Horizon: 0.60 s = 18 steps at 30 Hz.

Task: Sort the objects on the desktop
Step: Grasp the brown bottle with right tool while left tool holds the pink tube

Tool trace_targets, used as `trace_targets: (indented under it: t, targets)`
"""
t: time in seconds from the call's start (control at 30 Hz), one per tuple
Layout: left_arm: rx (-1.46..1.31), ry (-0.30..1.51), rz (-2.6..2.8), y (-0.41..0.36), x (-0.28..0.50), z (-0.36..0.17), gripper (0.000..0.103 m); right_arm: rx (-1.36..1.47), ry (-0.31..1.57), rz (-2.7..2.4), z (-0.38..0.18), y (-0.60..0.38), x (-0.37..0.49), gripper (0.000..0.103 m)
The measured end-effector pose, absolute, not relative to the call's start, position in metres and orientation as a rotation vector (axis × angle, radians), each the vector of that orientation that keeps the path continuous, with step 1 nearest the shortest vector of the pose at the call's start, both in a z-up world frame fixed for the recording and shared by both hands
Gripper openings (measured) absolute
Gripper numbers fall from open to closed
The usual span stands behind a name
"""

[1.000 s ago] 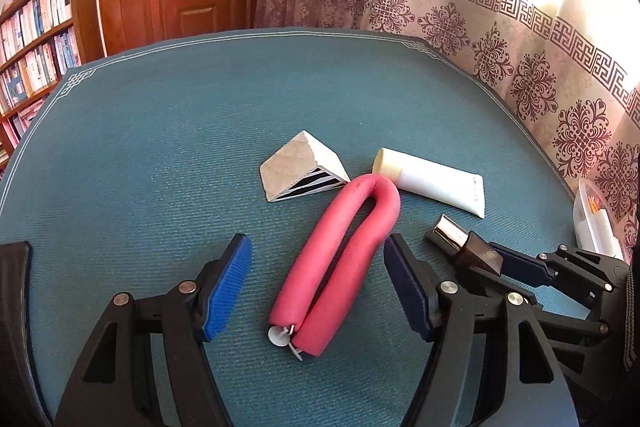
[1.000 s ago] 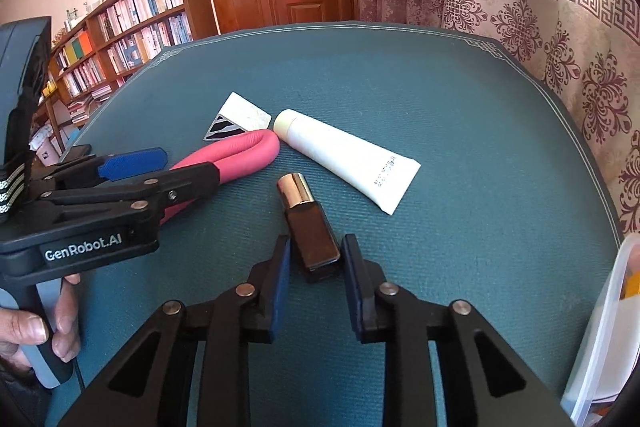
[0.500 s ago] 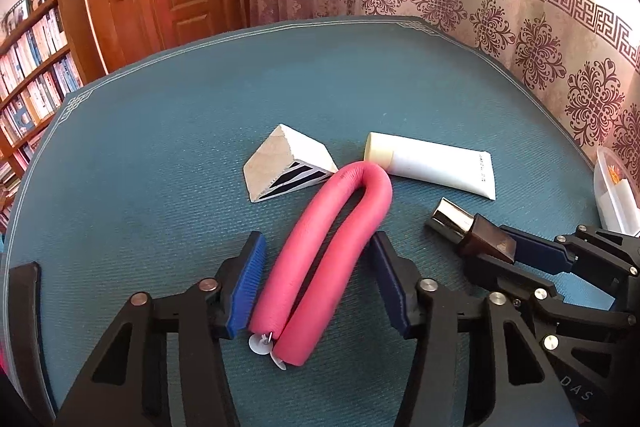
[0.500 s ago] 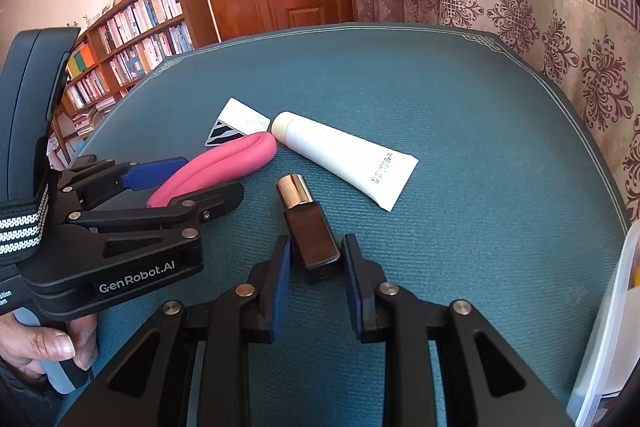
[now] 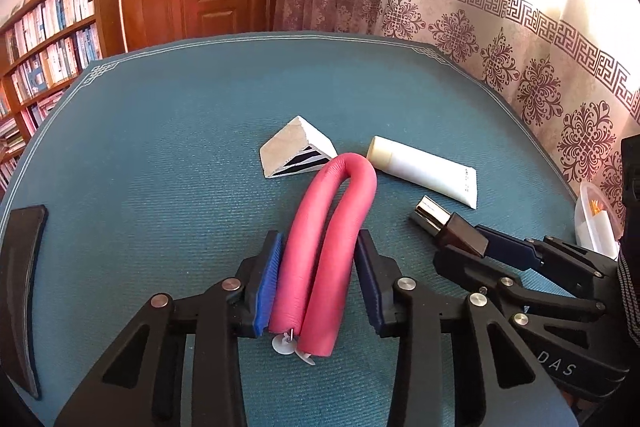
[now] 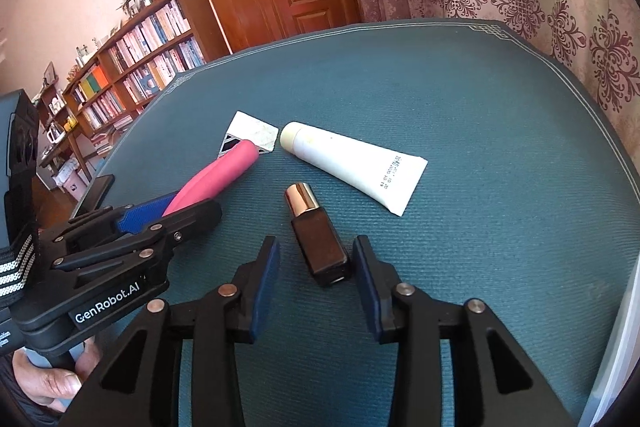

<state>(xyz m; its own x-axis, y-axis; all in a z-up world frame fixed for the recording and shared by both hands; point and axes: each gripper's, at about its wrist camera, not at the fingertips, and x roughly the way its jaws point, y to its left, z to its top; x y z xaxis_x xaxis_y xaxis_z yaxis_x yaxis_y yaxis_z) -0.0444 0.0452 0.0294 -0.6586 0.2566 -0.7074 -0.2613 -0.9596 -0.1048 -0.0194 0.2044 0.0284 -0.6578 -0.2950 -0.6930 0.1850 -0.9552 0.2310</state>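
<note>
Pink foam roller (image 5: 325,251) is getting pinched as we are closing the left claw (image 5: 320,279) on it. We are spreading the right claw (image 6: 316,279), freeing the bottle (image 6: 318,235) on the counter (image 6: 500,115).

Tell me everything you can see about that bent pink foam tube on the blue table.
The bent pink foam tube is a soft-looking roller folded into a narrow U, its bend pointing away towards the white triangular box and seeming to touch it. It lies flat on the blue textured table mat. A thin wire and white plastic discs poke from its two near ends. The left gripper has just closed on both legs, its blue pads pressing the foam from either side.
</note>
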Motion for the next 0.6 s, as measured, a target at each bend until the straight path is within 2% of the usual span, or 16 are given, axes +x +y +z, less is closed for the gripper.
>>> trace_targets:
  t: [0.2, 0.27, 0.6]
  targets:
    - [-1.131, 0.018, 2.688, 0.047, -0.038, 0.026, 0.040, 1.147, -0.167, -2.660, 0.028, 0.199, -0.022, 0.046]
    - [-1.109, 0.033, 2.709, 0.047, -0.033, 0.029, 0.040, 1.153, -0.171, -2.672, 0.028, 0.201, -0.022, 0.029]
    - [-1.089, 0.012, 2.729, 0.055, -0.012, 0.031, 0.040, 1.109, -0.193, -2.689, 0.036, 0.204, 0.007, 0.025]
